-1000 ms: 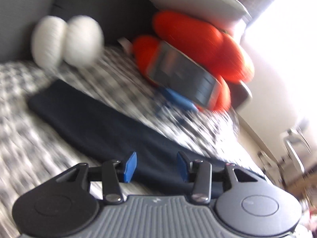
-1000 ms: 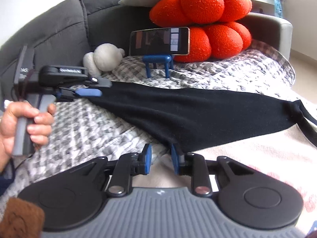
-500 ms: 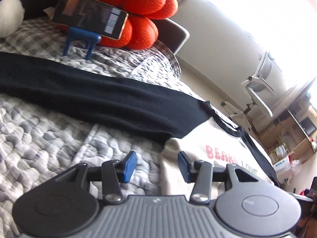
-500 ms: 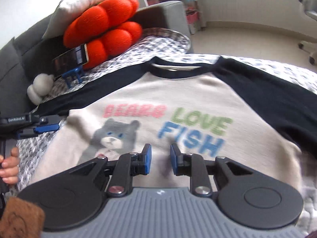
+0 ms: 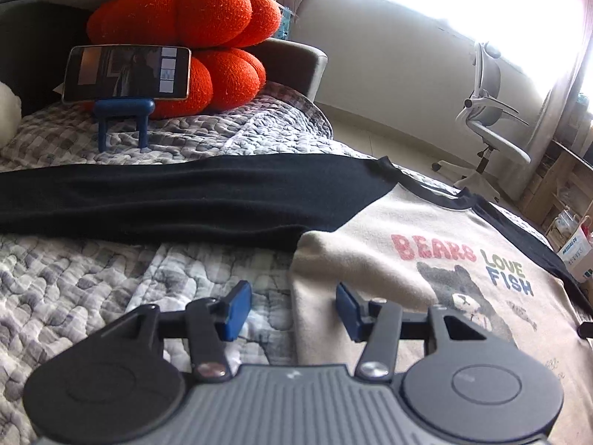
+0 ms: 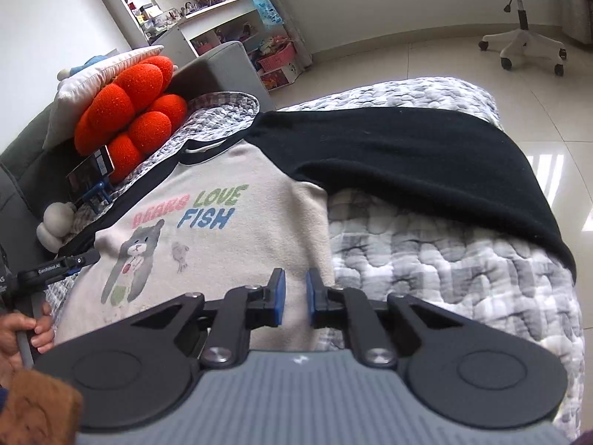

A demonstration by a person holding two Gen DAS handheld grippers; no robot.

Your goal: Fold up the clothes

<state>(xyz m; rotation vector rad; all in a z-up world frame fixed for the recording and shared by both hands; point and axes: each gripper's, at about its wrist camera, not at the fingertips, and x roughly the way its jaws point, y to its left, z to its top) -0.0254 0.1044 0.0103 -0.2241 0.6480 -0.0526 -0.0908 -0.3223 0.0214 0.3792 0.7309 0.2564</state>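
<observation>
Shirt (image 5: 437, 222): cream body, black sleeves and neckband, printed with a grey bear and the words BEARS LOVE FISH; spread flat, print side up, on a grey-and-white checked quilt (image 5: 111, 289) covering a sofa. One black sleeve (image 5: 178, 200) stretched straight out across the quilt toward the sofa back; other black sleeve (image 6: 426, 163) laid out over the quilt's far edge, toward the floor.

Left gripper (image 5: 292, 309): jaws apart, just been widening, nothing clamped. Poised over the shirt's side edge below the armpit; cream edge seen in the gap, one blue pad (image 5: 235, 309) over quilt, the other over cloth. Contact with fabric not discernible.

Right gripper (image 6: 295, 298): jaws nearly together, narrow gap left, just been closing. Poised over cream cloth near the shirt's opposite side edge, quilt just beside. No fabric seen pinched between the pads.

Hand (image 6: 26, 337): at the left edge of the right wrist view, wrapped around the left gripper's handle.

Also on the sofa: orange lobed cushion (image 5: 185, 40) against the back; phone (image 5: 128, 73) lying sideways on a small blue stand (image 5: 124, 116) in front of the cushion; white plush toy (image 6: 55, 224) near the phone.

Beyond, on the tiled floor: white office chair (image 5: 493, 126).
</observation>
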